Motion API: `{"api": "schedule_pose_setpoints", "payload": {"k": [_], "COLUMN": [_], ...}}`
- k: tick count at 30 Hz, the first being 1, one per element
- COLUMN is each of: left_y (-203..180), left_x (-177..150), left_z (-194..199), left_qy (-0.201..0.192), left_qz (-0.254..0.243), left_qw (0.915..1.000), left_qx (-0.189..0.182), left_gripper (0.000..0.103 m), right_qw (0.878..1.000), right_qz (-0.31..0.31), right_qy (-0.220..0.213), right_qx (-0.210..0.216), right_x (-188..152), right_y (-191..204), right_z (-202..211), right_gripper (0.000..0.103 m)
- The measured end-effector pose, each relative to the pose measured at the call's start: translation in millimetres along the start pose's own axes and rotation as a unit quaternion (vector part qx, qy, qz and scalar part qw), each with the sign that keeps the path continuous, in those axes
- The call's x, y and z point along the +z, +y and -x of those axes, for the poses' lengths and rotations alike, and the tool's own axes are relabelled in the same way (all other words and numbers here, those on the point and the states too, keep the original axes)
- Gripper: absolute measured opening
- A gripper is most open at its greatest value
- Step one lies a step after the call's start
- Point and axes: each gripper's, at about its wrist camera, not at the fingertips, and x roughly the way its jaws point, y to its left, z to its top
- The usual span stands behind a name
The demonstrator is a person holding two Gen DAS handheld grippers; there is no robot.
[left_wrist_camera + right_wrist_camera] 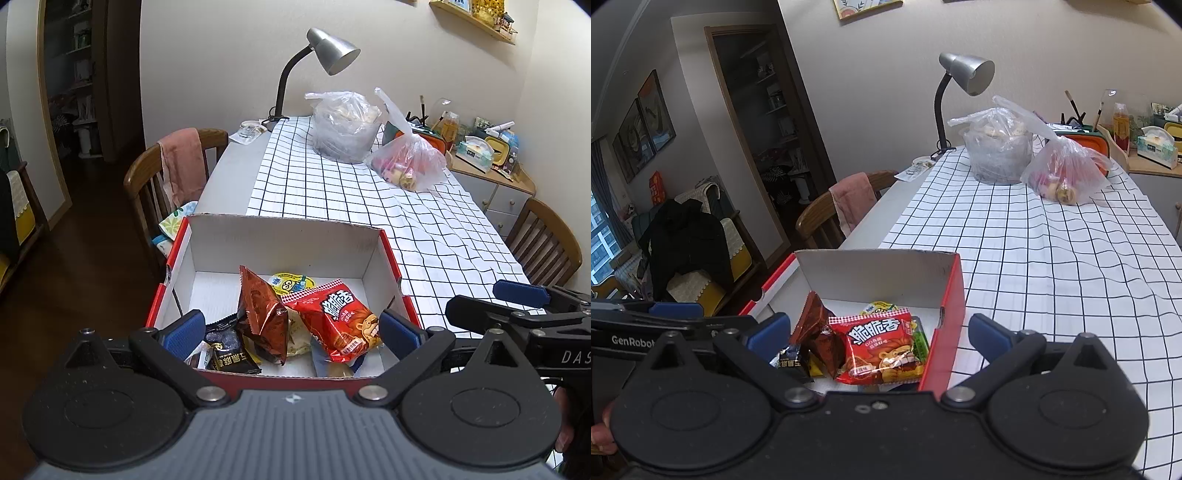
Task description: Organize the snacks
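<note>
Left tool (291, 332): blue-padded fingers spread wide, empty, touching nothing, poised over the near end of the red cardboard box with white interior (284, 240). Its fingertips frame the snacks inside the box. Right tool (879, 332): likewise spread wide and empty, straddling the box's right wall, one pad over the box interior and the other over the white, black-gridded cloth (1052, 258) just beside the box. In the left wrist view the right tool appears at the right of the box, level with its near corner; in the right wrist view the left tool shows at the left of the box. Part of a hand (604, 432) is visible at the lower left edge, behind the right tool's body.

Contents of the box, all at its near end: a red crinkled snack packet with a cartoon lion (338, 325), a glossy brown foil packet (260, 314) standing tilted to its left, a black wrapper with gold print (229, 354) at the near left corner, and a yellow-lidded round cup (291, 282) behind them. The box stands on the desk (229, 173) at its near edge; two clear plastic bags (345, 125) and a silver gooseneck lamp (328, 50) stand well beyond the box.
</note>
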Motion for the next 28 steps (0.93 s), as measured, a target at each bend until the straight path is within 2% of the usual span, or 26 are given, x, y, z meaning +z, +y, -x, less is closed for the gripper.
{"api": "schedule_pose_setpoints", "payload": {"k": [15, 28], "left_y": [0.1, -4.0], "left_x": [-2.8, -6.2], "left_z": [0.0, 3.4], "left_qy": [-0.004, 0.002], "left_qz": [0.006, 0.006], "left_qw": [0.9999, 1.0], "left_qx": [0.01, 0.003], "left_gripper": [0.101, 0.101], "right_qw": [1.0, 1.0], "right_qz": [-0.008, -0.015], "right_qy": [0.0, 0.0], "right_qx": [-0.006, -0.012], "right_x": [-3.0, -7.1], "right_y": [-2.7, -3.1], "right_z": [3.3, 9.0], "right_gripper": [0.103, 0.103]}}
